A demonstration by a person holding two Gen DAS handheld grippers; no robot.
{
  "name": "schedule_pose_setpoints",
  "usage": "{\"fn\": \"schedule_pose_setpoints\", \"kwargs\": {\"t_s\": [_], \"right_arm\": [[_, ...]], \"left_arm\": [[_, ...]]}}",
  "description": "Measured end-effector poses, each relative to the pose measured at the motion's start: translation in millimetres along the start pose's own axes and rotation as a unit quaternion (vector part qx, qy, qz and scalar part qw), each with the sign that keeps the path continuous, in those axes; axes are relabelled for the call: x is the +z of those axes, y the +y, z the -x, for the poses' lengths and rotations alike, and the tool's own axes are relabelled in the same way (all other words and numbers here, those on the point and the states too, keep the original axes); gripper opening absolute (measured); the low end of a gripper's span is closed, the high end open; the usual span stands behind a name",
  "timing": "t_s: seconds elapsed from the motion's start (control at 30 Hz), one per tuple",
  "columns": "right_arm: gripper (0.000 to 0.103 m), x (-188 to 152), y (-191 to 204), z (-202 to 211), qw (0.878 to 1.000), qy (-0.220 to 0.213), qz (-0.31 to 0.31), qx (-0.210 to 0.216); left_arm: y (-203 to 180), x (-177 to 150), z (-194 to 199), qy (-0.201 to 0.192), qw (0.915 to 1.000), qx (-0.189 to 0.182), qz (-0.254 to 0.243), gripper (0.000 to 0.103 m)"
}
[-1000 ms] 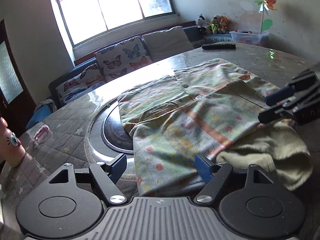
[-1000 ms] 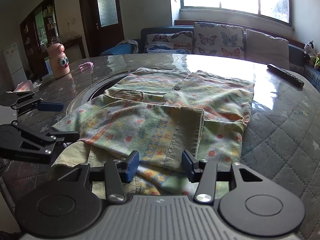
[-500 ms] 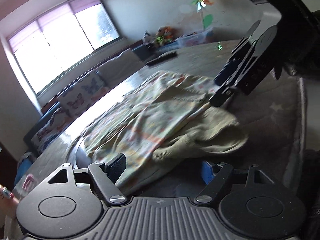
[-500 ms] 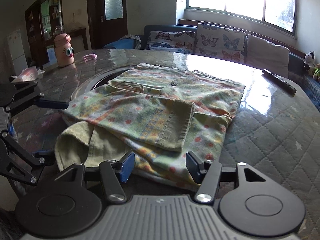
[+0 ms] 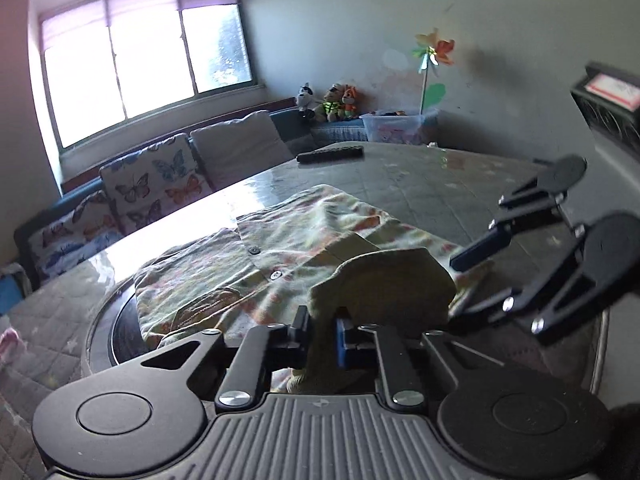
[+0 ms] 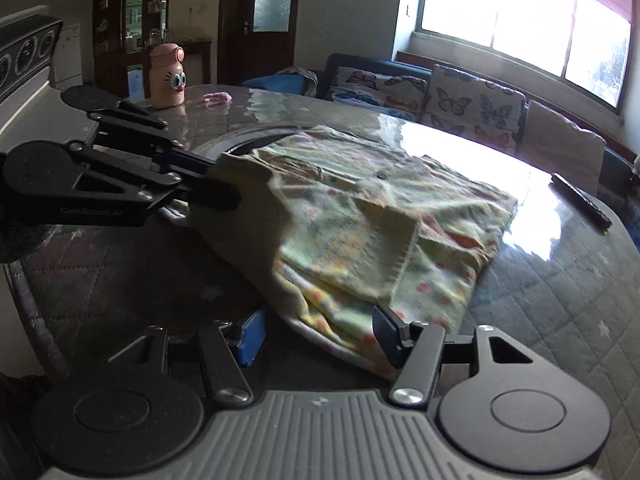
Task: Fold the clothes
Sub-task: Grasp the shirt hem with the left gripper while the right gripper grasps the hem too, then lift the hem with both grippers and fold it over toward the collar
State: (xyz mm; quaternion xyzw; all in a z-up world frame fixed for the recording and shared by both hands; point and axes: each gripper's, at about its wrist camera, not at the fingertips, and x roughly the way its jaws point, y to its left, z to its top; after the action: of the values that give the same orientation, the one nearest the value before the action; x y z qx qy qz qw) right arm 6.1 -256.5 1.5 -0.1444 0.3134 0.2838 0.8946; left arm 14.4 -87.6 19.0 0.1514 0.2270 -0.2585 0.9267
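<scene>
A green patterned shirt lies partly folded on the round table; it also shows in the right wrist view. My left gripper is shut on the shirt's plain yellow-green hem and holds that corner lifted off the table. In the right wrist view the left gripper pinches the same raised hem. My right gripper is open, its fingers either side of the shirt's near bottom edge. It shows at the right of the left wrist view.
A black remote lies at the table's far side. A pink bottle with eyes and a small pink object stand at the far left. A dark round inset sits under the shirt. A sofa with butterfly cushions is behind.
My left gripper has closed on the shirt's hem corner and lifted it. My right gripper has stayed open and moved in around the near bottom edge.
</scene>
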Motion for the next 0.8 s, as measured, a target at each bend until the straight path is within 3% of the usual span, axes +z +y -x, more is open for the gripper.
{"fn": "schedule_pose_setpoints", "kwargs": {"t_s": [0.13, 0.27, 0.3, 0.37, 0.47, 0.8], "right_arm": [[0.059, 10, 5, -15, 1.000, -0.010, 0.002, 0.017], [0.029, 19, 6, -25, 0.999, -0.008, -0.008, 0.033], [0.028, 21, 4, -26, 0.999, -0.008, -0.013, 0.035], [0.027, 24, 2, -27, 0.999, -0.007, -0.024, 0.039], [0.023, 30, -4, -26, 0.998, -0.011, -0.044, 0.046], [0.017, 42, -12, -24, 0.996, -0.030, -0.074, 0.043]], "left_arm": [[4, 2, -6, 0.004, 1.0000, -0.001, 0.007, 0.012], [11, -1, -2, 0.010, 0.9999, 0.001, 0.013, 0.015], [14, -2, 0, 0.011, 0.9998, 0.002, 0.014, 0.017], [19, -7, 7, 0.015, 0.9998, 0.008, 0.012, 0.040], [22, -17, 19, 0.020, 0.9995, 0.023, -0.010, 0.056], [27, -47, 15, 0.047, 0.9917, 0.077, -0.091, 0.058]]}}
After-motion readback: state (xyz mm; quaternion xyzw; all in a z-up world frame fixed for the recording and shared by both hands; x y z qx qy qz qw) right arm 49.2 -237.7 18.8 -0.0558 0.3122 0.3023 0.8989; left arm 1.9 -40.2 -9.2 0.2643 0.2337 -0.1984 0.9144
